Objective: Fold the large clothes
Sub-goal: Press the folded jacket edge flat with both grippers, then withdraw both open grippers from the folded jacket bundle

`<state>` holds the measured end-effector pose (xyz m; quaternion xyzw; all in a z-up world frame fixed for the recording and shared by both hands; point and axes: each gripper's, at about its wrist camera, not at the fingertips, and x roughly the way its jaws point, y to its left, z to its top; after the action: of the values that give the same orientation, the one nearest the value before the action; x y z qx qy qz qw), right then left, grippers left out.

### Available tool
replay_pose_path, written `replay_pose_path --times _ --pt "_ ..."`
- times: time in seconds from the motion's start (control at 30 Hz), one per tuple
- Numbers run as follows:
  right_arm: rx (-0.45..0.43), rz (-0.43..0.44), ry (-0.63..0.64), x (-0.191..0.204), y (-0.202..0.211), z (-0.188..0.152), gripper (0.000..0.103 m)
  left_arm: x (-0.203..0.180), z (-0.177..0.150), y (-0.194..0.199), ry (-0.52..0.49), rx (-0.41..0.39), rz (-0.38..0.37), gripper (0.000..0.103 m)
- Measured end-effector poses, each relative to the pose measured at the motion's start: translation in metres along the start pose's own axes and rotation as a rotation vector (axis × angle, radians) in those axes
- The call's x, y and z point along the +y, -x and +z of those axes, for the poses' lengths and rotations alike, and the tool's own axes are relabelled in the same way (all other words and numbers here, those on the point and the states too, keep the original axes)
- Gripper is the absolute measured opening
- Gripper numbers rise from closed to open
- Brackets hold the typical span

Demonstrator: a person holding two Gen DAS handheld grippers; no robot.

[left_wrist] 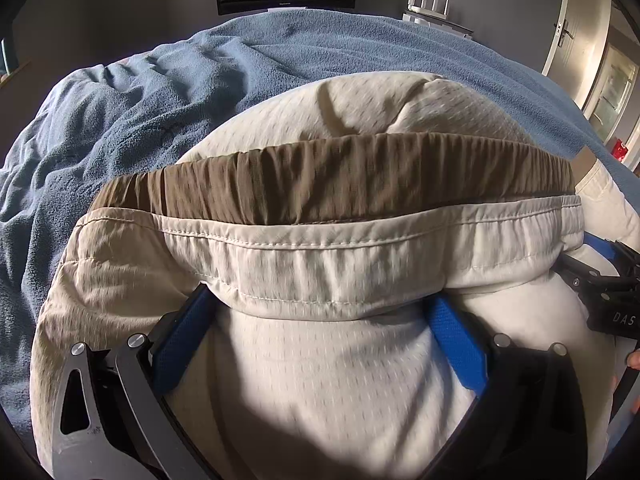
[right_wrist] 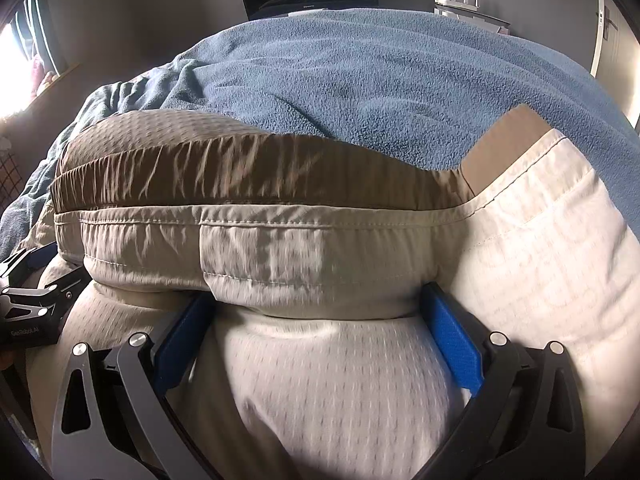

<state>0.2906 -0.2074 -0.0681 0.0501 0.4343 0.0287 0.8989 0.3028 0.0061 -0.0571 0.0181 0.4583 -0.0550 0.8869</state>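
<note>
Fingers of my left gripper (left_wrist: 320, 312) and right gripper (right_wrist: 320, 308) stand apart under the cream perforated-fabric trousers' elastic waistband (left_wrist: 320, 256); next I judge both must clamp before folding.

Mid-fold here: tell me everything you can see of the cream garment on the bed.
The cream garment is thin woven fabric with a fine dashed texture and a gathered, stitched elastic waistband; the inside of its far side shows brown in shadow. It lies bunched on the blue fleece blanket, its waist opening facing up. The waistband drapes over the fingertips of the left hand-held gripper and right hand-held gripper, both spread wide.
</note>
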Motion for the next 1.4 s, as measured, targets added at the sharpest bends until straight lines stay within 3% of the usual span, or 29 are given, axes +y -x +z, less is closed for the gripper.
replay_pose_path --times 0.97,1.07,1.17,1.3,1.4 --pt "-0.115 0.036 -0.015 -0.004 0.015 -0.013 0.097 0.002 -0.018 0.016 0.013 -0.140 -0.030 0.098" --pt "-0.084 0.081 -0.025 -0.011 0.033 -0.002 0.097 0.006 -0.012 0.032 0.015 -0.129 -0.069 0.097" --pt "-0.111 0.062 -0.061 -0.032 0.052 0.013 0.097 0.025 0.001 0.049 0.065 -0.137 -0.126 0.097" --pt "0.021 0.032 -0.148 -0.069 0.033 0.038 0.097 0.053 0.027 0.034 0.141 -0.050 -0.093 0.098" --pt "0.071 -0.040 -0.100 -0.071 0.016 0.052 0.097 0.051 0.041 0.014 0.111 -0.003 -0.040 0.098"
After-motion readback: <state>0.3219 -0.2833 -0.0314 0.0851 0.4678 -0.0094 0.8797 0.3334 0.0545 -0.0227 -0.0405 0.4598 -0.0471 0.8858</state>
